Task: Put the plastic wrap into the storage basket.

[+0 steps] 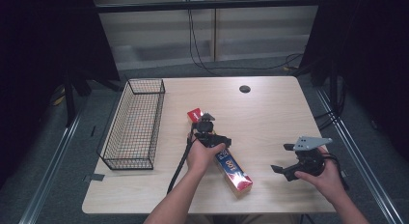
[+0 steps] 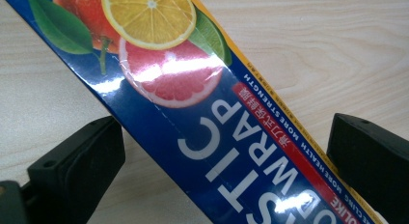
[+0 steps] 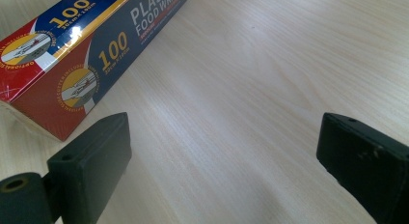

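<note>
Partly hidden wrap box (image 1: 233, 169), left claw (image 2: 226, 151) spread astride it; right claw (image 3: 226, 161) spread.

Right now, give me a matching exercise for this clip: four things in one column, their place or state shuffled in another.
Things:
1. wire basket
2. plastic wrap box
3. left gripper
4. right gripper

Place or state:
A. open over bare tabletop, beside the box's red end
B. lying flat mid-table
C. left side of the table
D. open, jaws either side of the box

Pairs: 1-C, 2-B, 3-D, 4-A
</note>
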A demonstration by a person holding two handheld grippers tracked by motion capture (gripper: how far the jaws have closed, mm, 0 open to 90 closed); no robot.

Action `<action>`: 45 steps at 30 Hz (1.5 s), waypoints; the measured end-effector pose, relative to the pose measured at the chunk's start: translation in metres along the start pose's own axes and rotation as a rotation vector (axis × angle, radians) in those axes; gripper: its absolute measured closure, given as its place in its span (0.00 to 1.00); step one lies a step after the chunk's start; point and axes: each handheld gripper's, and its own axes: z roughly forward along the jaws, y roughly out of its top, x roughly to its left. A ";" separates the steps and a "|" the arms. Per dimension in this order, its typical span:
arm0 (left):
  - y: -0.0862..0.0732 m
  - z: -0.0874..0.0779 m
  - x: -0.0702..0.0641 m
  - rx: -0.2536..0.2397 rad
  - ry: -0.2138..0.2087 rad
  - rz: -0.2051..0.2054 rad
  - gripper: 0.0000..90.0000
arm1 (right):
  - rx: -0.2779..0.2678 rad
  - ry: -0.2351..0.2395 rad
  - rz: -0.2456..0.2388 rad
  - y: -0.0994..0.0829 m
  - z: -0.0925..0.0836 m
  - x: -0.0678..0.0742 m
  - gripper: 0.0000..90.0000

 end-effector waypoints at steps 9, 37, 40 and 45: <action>0.009 0.000 0.000 0.060 0.015 -0.019 0.05 | 0.000 0.003 0.003 0.000 -0.001 0.000 0.06; 0.027 -0.025 0.040 0.159 0.150 -0.002 0.36 | -0.012 -0.002 0.011 0.001 -0.003 -0.001 0.06; 0.025 -0.023 0.040 0.151 0.153 -0.008 0.36 | -0.011 -0.005 0.013 0.001 -0.003 -0.001 0.06; 0.022 -0.016 0.036 0.168 0.181 -0.015 0.35 | -0.008 -0.002 0.013 0.001 -0.002 -0.001 0.06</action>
